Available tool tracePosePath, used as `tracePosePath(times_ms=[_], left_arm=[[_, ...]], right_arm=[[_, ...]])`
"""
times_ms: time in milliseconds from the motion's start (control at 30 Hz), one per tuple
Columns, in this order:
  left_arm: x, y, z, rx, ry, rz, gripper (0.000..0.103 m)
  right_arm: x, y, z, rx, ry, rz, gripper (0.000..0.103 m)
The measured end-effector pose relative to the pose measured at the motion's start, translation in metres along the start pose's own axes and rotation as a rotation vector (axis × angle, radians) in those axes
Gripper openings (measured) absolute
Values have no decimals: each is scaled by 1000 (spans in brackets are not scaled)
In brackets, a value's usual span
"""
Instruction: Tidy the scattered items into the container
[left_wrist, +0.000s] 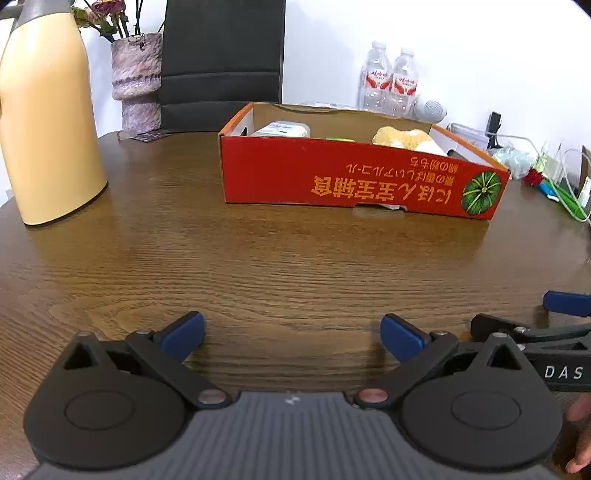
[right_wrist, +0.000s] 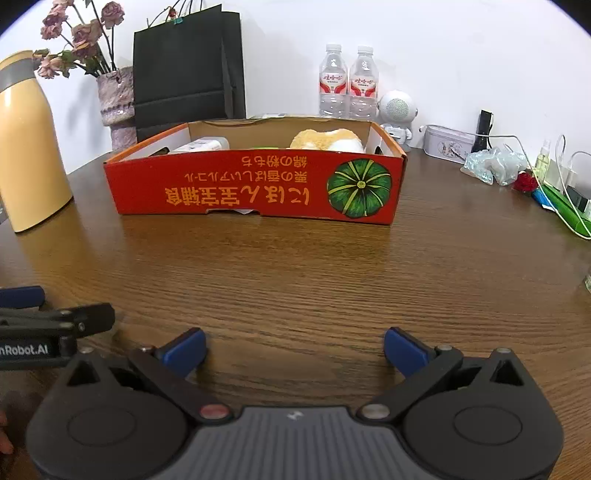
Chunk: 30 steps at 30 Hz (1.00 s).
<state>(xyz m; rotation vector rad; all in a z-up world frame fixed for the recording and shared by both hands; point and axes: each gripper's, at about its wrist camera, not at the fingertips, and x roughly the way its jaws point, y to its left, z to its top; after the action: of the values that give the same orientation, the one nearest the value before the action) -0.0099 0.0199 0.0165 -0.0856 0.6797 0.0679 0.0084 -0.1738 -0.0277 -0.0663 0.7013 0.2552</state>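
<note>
Red box (right_wrist: 255, 184) with pumpkin picture; right tool (left_wrist: 565, 332) reads "DAS"

One red cardboard box (right_wrist: 255, 184) mid-tabletop holding one white packet (right_wrist: 201, 144), one yellow-white plush (right_wrist: 327, 140) and a green item, count unclear. Two water bottles (right_wrist: 349, 83), one black paper bag (right_wrist: 188, 70), one vase (right_wrist: 116, 103) along the far edge. One yellow flask (right_wrist: 27, 147) at the left edge; two grippers, jaws apart.
</note>
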Motion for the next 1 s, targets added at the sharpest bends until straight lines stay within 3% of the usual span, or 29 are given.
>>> tracePosePath(times_ms=[333, 467, 567, 833, 1000], left_arm=[[0, 3, 0, 2, -7, -45, 103], [1, -1, 0, 12, 2, 5, 103], [2, -8, -2, 78, 18, 39, 103], [2, -2, -1, 62, 20, 37, 103], [3, -4, -1, 65, 21, 40, 103]], right_arm=[[-1, 1, -1, -1, 0, 1, 103], [-1, 3, -1, -7, 1, 5, 103], [-1, 4, -1, -5, 1, 2, 103], [-3, 16, -3, -56, 2, 63, 103], [-2, 15, -2, -47, 2, 55, 103]])
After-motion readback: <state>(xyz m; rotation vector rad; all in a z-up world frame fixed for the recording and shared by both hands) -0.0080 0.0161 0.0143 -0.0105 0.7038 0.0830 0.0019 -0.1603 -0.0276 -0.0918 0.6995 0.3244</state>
